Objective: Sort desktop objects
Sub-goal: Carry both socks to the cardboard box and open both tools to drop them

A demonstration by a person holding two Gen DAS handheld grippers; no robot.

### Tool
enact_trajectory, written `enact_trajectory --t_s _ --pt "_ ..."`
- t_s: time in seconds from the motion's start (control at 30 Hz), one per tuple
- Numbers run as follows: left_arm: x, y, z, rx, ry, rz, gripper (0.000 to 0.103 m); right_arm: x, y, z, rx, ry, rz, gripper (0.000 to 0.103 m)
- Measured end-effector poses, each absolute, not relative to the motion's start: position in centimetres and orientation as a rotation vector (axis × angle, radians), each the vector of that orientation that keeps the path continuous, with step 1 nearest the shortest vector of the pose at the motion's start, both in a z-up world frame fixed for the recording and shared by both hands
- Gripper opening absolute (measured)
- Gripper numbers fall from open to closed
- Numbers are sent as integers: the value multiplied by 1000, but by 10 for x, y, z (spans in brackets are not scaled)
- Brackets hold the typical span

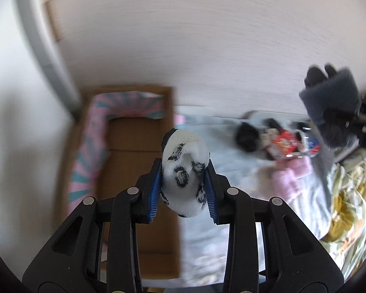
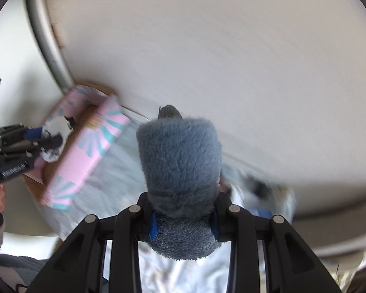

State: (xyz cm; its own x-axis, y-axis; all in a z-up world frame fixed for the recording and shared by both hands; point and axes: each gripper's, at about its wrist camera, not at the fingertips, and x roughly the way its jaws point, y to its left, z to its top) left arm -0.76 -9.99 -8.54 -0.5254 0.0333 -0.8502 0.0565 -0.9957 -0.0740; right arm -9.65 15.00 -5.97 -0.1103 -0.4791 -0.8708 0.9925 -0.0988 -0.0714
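My left gripper (image 1: 183, 185) is shut on a white sock with black markings (image 1: 183, 171), held in the air beside the open cardboard box (image 1: 134, 161) with pink and teal flaps. My right gripper (image 2: 183, 222) is shut on a fluffy grey-blue glove (image 2: 180, 171), lifted above the pale sheet. The glove also shows at the right in the left wrist view (image 1: 329, 107). The left gripper with the sock shows over the box in the right wrist view (image 2: 48, 139).
A pile of small items lies on the pale sheet (image 1: 207, 244): a black bundle (image 1: 247, 138), a red packet (image 1: 284, 144), a pink cloth (image 1: 290, 178). A floral quilt (image 1: 349, 207) lies at the right. A pale wall (image 1: 183, 36) rises behind.
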Motion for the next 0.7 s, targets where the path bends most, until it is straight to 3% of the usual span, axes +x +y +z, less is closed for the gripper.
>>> enact_trajectory --t_s 0.3,0.7 --pt "14 -155 -104 1506 191 -2612 29 -2 55 -57 762 873 -1289 30" --pt "24 -174 -141 1597 221 -2524 29 93 -27 -125 788 1010 -1103 30"
